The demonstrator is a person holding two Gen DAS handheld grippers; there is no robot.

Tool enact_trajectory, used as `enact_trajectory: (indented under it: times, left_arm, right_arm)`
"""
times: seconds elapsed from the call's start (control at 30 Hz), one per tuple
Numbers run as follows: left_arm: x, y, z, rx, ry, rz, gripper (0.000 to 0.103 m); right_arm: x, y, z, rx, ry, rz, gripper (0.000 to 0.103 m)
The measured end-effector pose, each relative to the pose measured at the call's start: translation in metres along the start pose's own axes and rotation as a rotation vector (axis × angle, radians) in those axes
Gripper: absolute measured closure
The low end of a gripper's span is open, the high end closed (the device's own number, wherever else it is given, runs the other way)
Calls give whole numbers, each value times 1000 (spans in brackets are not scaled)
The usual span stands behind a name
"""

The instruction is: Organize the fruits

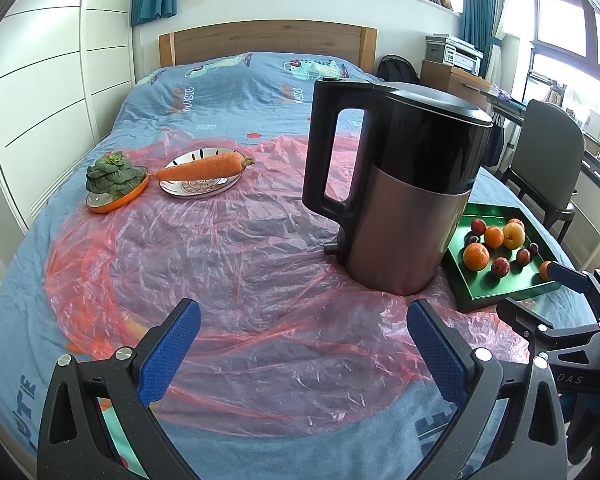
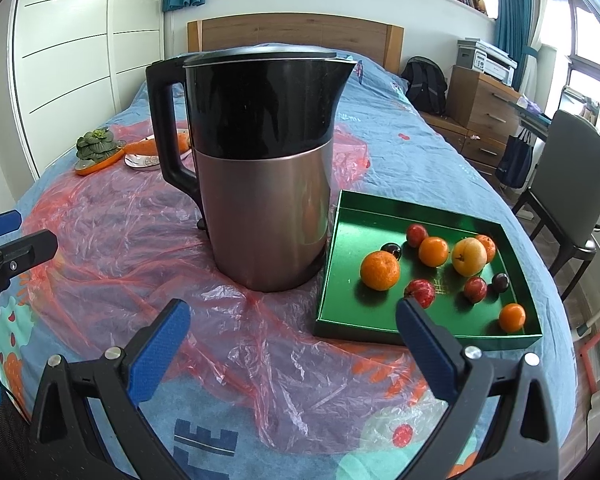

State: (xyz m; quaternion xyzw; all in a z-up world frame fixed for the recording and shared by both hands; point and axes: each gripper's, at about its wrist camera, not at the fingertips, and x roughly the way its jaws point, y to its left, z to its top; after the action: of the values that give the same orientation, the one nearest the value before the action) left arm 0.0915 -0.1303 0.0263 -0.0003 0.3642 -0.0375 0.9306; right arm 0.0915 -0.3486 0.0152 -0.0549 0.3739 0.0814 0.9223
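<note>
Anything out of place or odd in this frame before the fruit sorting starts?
Yes: an electric kettle stands on the bed, on crinkled pink plastic sheet, right beside the green tray of fruit. It sits off any base on soft bedding. Nothing is spilled or damaged. Both grippers, left and right, are open and empty.

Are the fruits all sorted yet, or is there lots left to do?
Done: nothing obvious. The oranges, plums and a yellow fruit lie mixed in the green tray. In hand: nothing; the left hand-held gripper and right hand-held gripper are open and empty. Left: all the sorting.
</note>
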Motion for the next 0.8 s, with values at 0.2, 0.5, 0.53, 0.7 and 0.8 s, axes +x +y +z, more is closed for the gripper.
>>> enact_trajectory:
  times: [0.2, 0.5, 0.53, 0.7, 0.8]
  left_arm:
    - [1, -1, -2, 2, 5, 1, 2]
    - [4, -1, -4, 0, 19, 2, 1]
    - [5, -1, -5, -1, 20, 2, 1]
    - [5, -1, -5, 0, 21, 4, 1]
    - [6, -1, -6, 0, 20, 4, 1]
  right_arm:
    - [1, 1, -2, 2, 2, 4, 0]
    - [3, 2, -4, 4, 6, 4, 0]
    - [3, 2, -4, 4, 7, 4, 0]
    - [3, 2, -4, 5, 7, 5, 0]
    - [3, 2, -4, 6, 7, 5, 0]
